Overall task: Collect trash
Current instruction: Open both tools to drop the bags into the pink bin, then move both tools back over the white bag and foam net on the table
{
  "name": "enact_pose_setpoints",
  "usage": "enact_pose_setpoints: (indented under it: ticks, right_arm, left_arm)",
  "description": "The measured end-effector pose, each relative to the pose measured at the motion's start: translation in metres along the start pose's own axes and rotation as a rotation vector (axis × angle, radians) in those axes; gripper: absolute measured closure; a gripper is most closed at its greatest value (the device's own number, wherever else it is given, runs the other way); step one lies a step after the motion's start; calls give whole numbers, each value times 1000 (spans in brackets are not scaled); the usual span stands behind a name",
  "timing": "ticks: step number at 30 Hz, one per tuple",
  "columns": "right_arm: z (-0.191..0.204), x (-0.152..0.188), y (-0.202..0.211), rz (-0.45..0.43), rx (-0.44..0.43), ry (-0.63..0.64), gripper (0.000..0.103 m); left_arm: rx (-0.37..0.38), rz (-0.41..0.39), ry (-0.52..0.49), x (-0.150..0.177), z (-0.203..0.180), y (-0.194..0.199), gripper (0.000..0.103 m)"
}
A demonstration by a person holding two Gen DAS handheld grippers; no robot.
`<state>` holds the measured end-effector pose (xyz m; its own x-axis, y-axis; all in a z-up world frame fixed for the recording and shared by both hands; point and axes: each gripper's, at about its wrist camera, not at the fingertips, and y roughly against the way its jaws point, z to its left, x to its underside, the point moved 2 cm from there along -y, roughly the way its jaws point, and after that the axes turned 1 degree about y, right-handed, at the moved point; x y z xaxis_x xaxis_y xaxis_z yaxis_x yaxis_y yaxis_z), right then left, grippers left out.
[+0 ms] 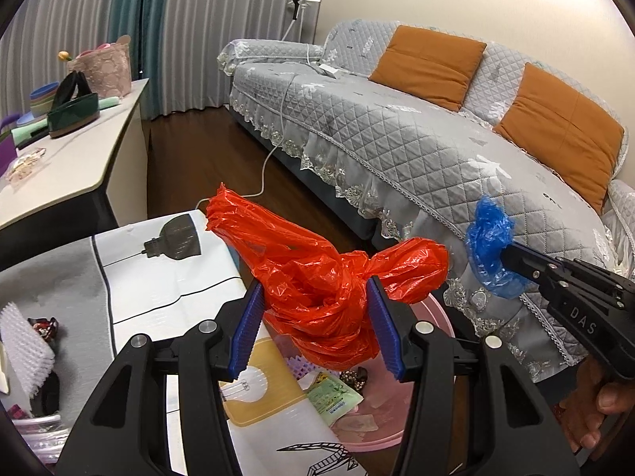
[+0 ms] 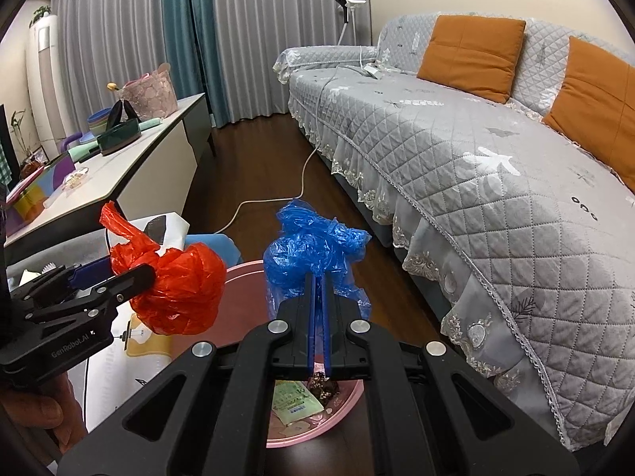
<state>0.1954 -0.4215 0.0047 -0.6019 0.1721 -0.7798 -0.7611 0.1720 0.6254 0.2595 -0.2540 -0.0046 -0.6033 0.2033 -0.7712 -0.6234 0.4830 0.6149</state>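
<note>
My left gripper (image 1: 315, 289) is shut on a knotted red plastic bag (image 1: 317, 273) and holds it in the air above a pink basin (image 1: 432, 313). It also shows in the right wrist view (image 2: 178, 289). My right gripper (image 2: 318, 277) is shut on a crumpled blue plastic bag (image 2: 309, 250), held above the same basin (image 2: 242, 281). In the left wrist view the blue bag (image 1: 488, 246) hangs to the right of the red one. The basin holds a green packet (image 2: 297, 400) and a dark wrapper (image 2: 323, 386).
A low table with a white printed cover (image 1: 158, 277) stands at the left, with white foam netting (image 1: 24, 341) on it. A grey quilted sofa (image 2: 496, 166) with orange cushions runs along the right. A white sideboard (image 1: 67, 166) with clutter stands behind. A white cable (image 2: 305, 174) lies on the dark floor.
</note>
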Motion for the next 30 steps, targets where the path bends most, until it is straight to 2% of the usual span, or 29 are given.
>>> enact_pose_setpoints:
  ticks: [2, 3, 5, 7, 17, 30]
  right_arm:
    - [-1, 1, -2, 7, 4, -5, 94]
    - [-3, 1, -3, 14, 13, -8, 91]
    - [-6, 1, -3, 9, 22, -17, 70]
    - [-9, 1, -2, 4, 35, -28, 59]
    - [-5, 1, -1, 4, 37, -26, 59]
    - [45, -2, 17, -52, -30, 33, 59]
  left_arm:
    - [16, 9, -2, 1, -1, -2, 50]
    - [30, 23, -1, 1, -1, -5, 46]
    - [22, 41, 6, 3, -1, -9, 39]
    - [23, 39, 12, 4, 0, -9, 39]
    - [23, 7, 27, 1, 6, 9, 39]
    - [-21, -76, 55, -4, 45, 65, 41]
